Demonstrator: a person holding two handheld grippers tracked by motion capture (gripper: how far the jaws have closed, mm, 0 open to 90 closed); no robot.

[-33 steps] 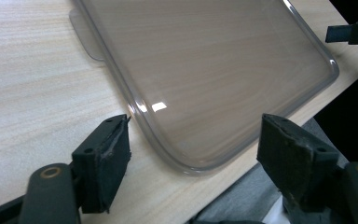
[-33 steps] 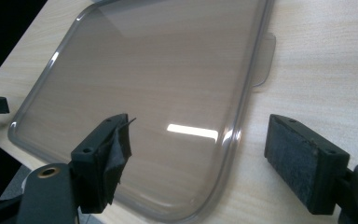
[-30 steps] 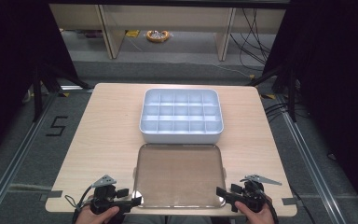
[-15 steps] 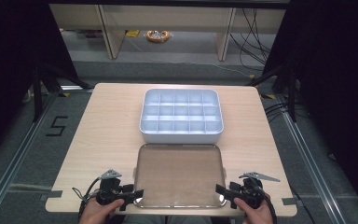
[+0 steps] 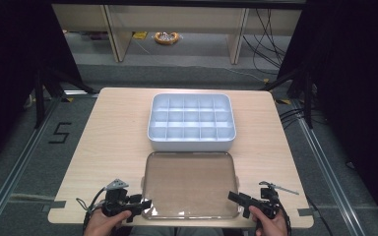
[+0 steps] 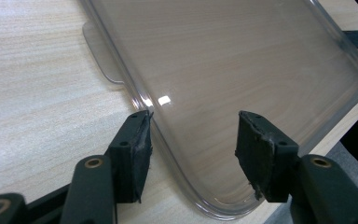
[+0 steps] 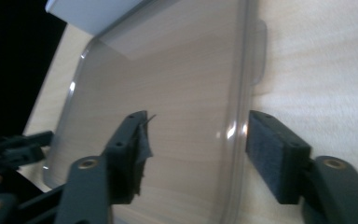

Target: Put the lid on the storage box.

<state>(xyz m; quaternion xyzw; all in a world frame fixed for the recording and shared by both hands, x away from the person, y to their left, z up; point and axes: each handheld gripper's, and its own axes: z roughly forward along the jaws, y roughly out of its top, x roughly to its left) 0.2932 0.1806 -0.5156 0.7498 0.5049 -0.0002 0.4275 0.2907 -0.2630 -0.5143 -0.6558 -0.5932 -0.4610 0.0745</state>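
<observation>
A clear plastic lid (image 5: 189, 184) lies flat on the table near its front edge, just in front of a white compartment box (image 5: 192, 120). My left gripper (image 5: 145, 204) is at the lid's front-left corner. Its jaws have just been closing and straddle the lid's rim (image 6: 168, 154): one pad is beside the edge, the other over the lid. My right gripper (image 5: 234, 196) is at the front-right corner. Its jaws have also been closing, with the rim (image 7: 235, 126) between them. Both left gripper (image 6: 193, 140) and right gripper (image 7: 198, 135) still show gaps at the pads.
The wooden table (image 5: 113, 128) has bare room left and right of the box. The box's near wall (image 7: 88, 11) touches the lid's far edge. Dark floor drops away just past the table's front edge.
My left gripper has slid a little to the right, up to the lid's front-left corner. The right hand has kept its place at the other corner.
</observation>
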